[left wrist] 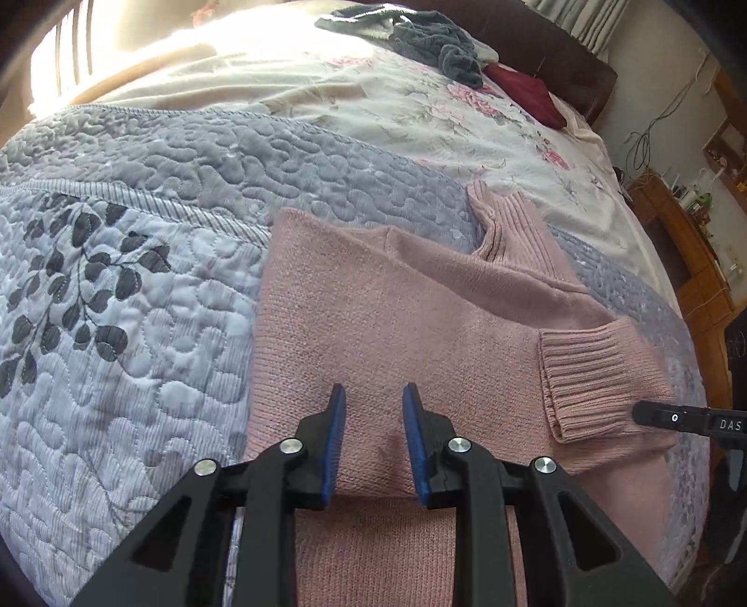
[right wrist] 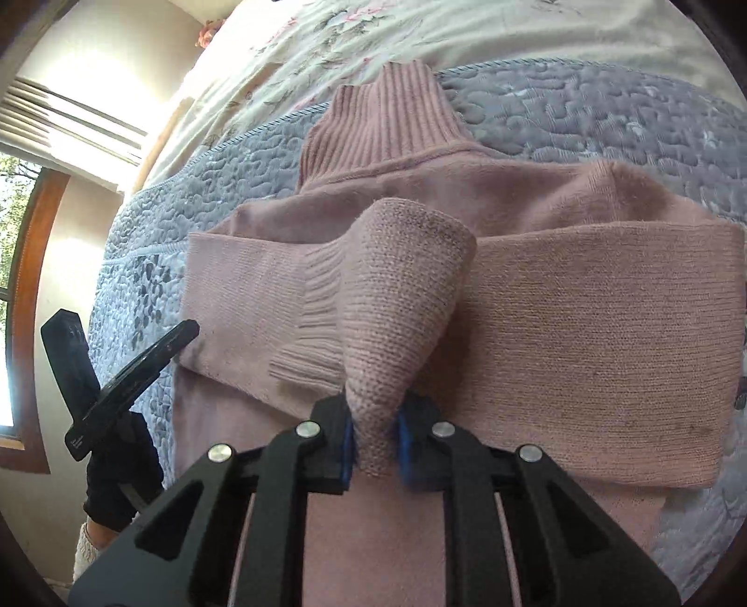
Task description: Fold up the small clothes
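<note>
A pink knit turtleneck sweater (left wrist: 373, 317) lies flat on a grey quilted bedspread (left wrist: 140, 289), sleeves folded across its body. My left gripper (left wrist: 373, 397) hovers open over the sweater's lower body, nothing between its blue pads. In the right wrist view the sweater (right wrist: 583, 336) fills the middle, ribbed collar (right wrist: 387, 126) at the far end. My right gripper (right wrist: 376, 420) is shut on a bunched-up part of a sleeve (right wrist: 401, 299), lifted above the folded layers. The left gripper (right wrist: 140, 364) shows at that view's left edge, held by a gloved hand (right wrist: 121, 485).
A floral sheet (left wrist: 420, 107) covers the far half of the bed, with a heap of grey and white clothes (left wrist: 420, 32) and a dark red garment (left wrist: 527, 93) by the headboard. Wooden furniture (left wrist: 691, 261) stands along the right. A window (right wrist: 18, 280) is at left.
</note>
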